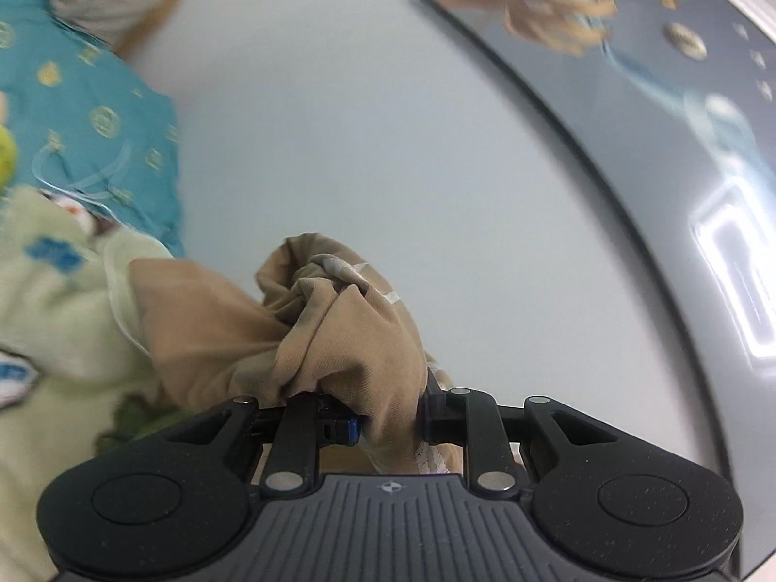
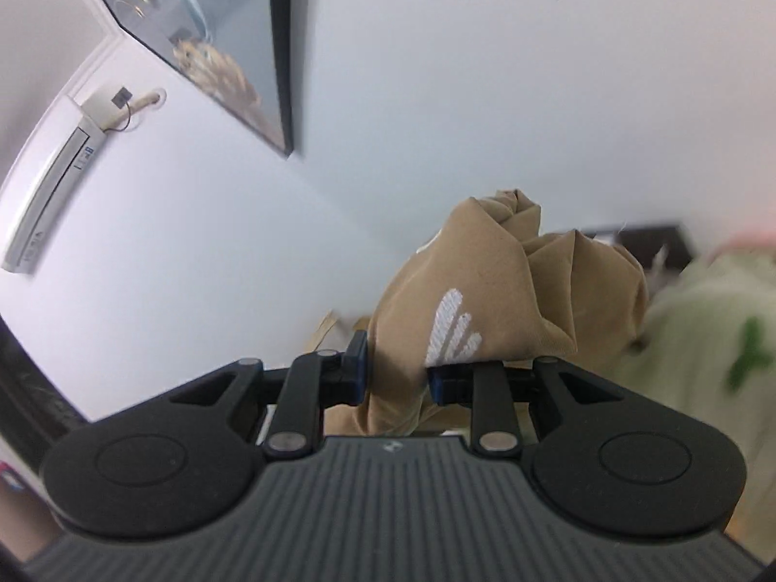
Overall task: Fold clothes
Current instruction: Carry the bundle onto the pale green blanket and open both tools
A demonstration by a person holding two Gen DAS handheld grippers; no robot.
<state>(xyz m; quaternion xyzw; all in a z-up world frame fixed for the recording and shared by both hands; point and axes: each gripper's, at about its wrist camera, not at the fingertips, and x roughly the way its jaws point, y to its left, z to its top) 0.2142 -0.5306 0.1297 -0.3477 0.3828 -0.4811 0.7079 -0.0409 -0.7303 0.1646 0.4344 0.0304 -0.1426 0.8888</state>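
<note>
A tan garment (image 1: 310,330) is bunched up in the air in front of a pale wall. My left gripper (image 1: 388,424) is shut on a thick fold of it, and the cloth spills forward over the fingers. My right gripper (image 2: 397,371) is shut on another bunch of the same tan garment (image 2: 485,291), which has a white embroidered logo (image 2: 451,325) next to the right finger. Both cameras point upward at the wall, so no table or surface shows.
A pale green garment (image 1: 53,300) and a teal patterned cloth (image 1: 92,116) lie at the left. A dark framed picture (image 1: 654,111) hangs on the wall, also in the right wrist view (image 2: 233,48). An air conditioner (image 2: 53,184) is mounted at the left.
</note>
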